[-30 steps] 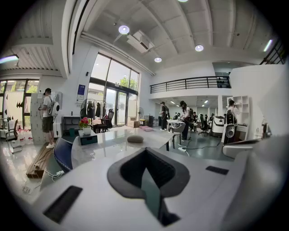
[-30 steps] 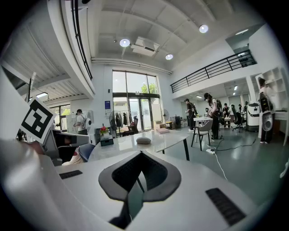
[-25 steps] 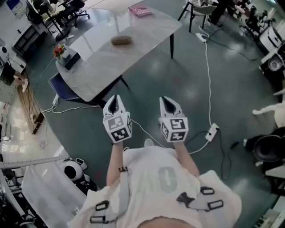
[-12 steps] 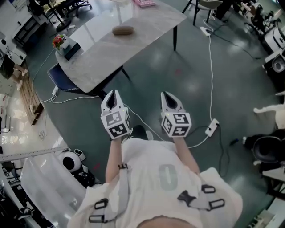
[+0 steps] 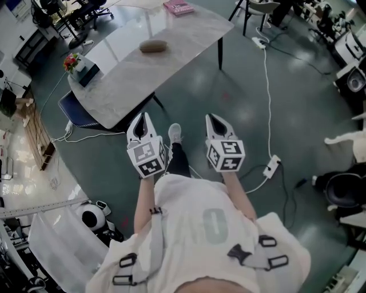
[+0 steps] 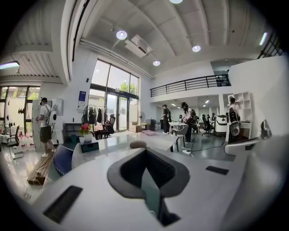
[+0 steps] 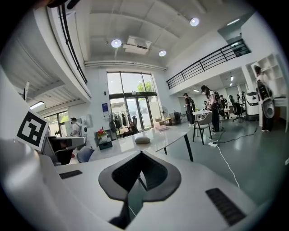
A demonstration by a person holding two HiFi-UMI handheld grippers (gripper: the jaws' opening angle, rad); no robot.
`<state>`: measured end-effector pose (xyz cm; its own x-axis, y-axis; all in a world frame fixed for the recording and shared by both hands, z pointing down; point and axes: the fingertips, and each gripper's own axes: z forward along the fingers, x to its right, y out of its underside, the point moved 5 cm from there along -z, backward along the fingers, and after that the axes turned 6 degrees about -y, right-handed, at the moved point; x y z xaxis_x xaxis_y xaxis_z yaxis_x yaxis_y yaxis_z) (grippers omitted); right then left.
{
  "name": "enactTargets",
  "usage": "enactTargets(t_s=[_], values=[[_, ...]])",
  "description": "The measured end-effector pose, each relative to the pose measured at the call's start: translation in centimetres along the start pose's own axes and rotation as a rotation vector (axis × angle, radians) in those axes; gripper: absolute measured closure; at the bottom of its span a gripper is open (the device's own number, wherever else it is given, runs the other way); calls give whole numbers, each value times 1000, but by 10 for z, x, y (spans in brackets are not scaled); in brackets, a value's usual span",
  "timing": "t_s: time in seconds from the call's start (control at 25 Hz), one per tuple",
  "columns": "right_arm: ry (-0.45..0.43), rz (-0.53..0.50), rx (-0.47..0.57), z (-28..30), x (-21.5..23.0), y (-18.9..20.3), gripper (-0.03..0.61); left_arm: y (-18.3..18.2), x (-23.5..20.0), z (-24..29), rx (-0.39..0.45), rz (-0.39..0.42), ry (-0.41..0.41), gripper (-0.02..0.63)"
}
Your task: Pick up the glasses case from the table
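Note:
The glasses case (image 5: 153,46) is a brown oval lying on the pale marble table (image 5: 171,54), far ahead of both grippers. My left gripper (image 5: 142,117) and right gripper (image 5: 213,118) are held side by side over the floor, short of the table's near edge, both shut and empty. In the left gripper view the glasses case (image 6: 137,145) shows just above the tip of the left gripper (image 6: 145,150). In the right gripper view the glasses case (image 7: 142,140) sits on the table beyond the right gripper (image 7: 141,154).
A pink box (image 5: 179,7) lies at the table's far end, and a flower pot with a dark box (image 5: 81,67) stands at its left end. A blue chair (image 5: 76,112) is tucked under that end. A white cable and power strip (image 5: 271,167) cross the floor at right.
The person's leg and shoe have swung forward between the two grippers. Both grippers have edged toward the table and stayed shut.

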<state>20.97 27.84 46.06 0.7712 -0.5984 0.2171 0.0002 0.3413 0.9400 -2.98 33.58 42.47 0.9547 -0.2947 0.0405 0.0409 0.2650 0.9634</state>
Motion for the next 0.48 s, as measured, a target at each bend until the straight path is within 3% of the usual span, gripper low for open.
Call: enactTargets(t_s=[0.24, 0.48], values=[[-6, -76, -10, 43, 13, -18, 577, -18, 5, 55, 57, -19, 24, 612], [-9, -148, -64, 105, 33, -38, 577, -28, 1, 126, -8, -53, 30, 612]])
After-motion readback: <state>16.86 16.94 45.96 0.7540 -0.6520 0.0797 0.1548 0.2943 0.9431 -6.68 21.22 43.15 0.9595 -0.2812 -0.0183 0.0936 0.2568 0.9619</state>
